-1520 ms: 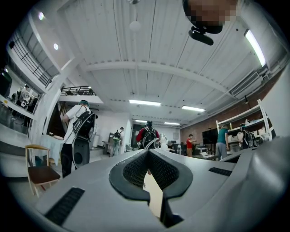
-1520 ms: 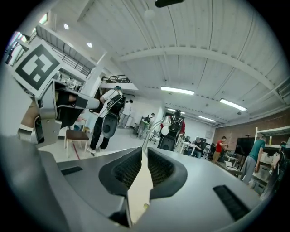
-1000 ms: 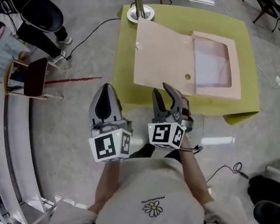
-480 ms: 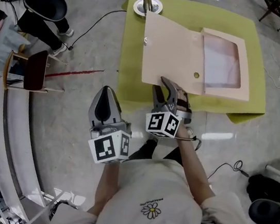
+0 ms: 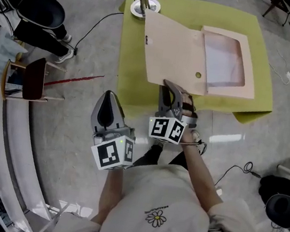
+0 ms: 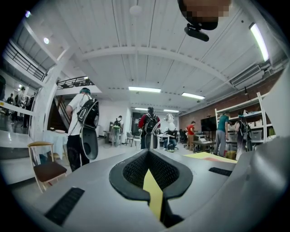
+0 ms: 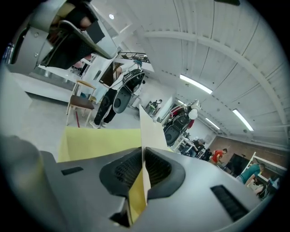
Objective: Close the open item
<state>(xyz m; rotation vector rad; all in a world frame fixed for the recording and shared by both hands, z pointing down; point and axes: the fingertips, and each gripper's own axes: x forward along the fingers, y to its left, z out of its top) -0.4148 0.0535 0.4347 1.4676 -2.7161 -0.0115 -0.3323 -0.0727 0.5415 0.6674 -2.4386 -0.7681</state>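
A flat pale wooden box (image 5: pixel 247 68) lies on a yellow-green cloth (image 5: pixel 125 83), its white inside showing. Its door panel (image 5: pixel 171 49) is swung open to the left and stands tilted up. My right gripper (image 5: pixel 169 87) is at the door's near edge. In the right gripper view the thin door edge (image 7: pixel 147 129) runs between the pads of the right gripper (image 7: pixel 143 158), whose jaws have just been closing onto it. My left gripper (image 5: pixel 107 103) hangs over the bare floor left of the cloth. In its own view the left gripper (image 6: pixel 148 158) is shut on nothing.
A white round lamp base (image 5: pixel 141 7) with a metal stem stands at the cloth's far left corner. A small chair (image 5: pixel 35 78) and a person in black (image 5: pixel 38 16) are to the left. A cable (image 5: pixel 234 172) lies on the floor at the right.
My right gripper moved forward to the door's near edge and its jaws went from wide apart to closed on that edge. The left gripper stayed roughly where it was.
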